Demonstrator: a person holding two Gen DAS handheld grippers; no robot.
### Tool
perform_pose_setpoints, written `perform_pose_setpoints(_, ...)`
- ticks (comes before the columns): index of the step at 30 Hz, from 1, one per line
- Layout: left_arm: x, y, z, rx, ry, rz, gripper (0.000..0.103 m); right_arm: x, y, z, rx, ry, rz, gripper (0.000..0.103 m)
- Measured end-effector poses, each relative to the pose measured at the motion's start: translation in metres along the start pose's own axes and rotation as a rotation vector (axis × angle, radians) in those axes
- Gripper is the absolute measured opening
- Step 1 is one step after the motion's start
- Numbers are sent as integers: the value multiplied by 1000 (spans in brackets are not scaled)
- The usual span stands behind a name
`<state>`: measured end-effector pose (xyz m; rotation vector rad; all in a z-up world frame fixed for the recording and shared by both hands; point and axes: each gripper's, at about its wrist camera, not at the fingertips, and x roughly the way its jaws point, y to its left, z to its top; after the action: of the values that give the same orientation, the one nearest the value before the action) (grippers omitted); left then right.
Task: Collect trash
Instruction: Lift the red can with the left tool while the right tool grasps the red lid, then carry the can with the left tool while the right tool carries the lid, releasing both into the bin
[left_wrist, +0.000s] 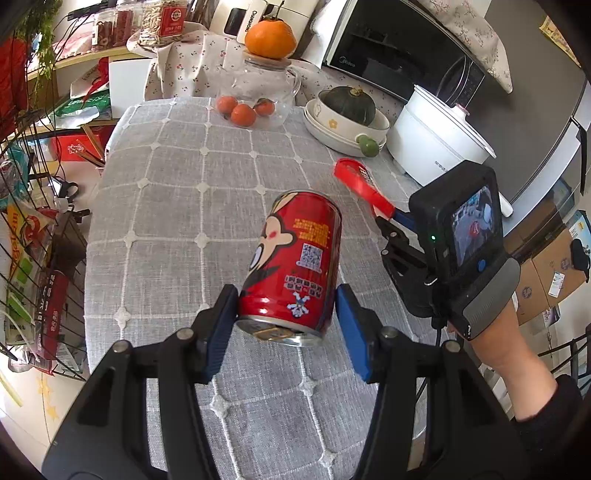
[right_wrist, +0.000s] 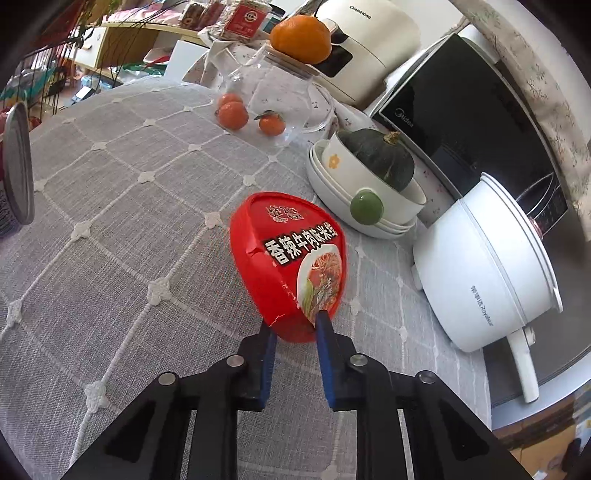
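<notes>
My left gripper is shut on a red drink can with a cartoon face, held tilted above the grey checked tablecloth. The can's end also shows at the left edge of the right wrist view. My right gripper is shut on the rim of a red plastic noodle-cup lid, held above the cloth. In the left wrist view the lid and the right gripper are to the can's right.
At the table's back stand a glass jar topped by an orange, three small oranges, stacked white bowls with a green squash, a white electric pot and a microwave. A wire rack stands left of the table.
</notes>
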<state>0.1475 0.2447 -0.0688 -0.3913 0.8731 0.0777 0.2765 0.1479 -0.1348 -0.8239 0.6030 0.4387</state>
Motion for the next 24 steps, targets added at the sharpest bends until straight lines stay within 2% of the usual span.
perform_pose_setpoints(5, -8, -6, 1, 2, -19, -18, 56, -23, -18, -5, 59, -19, 11, 12)
perform_pose_setpoints(8, -15, -12, 0, 6, -30, -36, 56, -42, -39, -10, 142, -19, 69, 8)
perform_pose_setpoints(12, -24, -22, -2, 2, -42, -63, 56, -68, -63, -21, 226, -12, 113, 8)
perform_pose_setpoints(24, -50, -74, -21, 77, -82, -136, 56, -156, -123, -84, 330, 3, 115, 8)
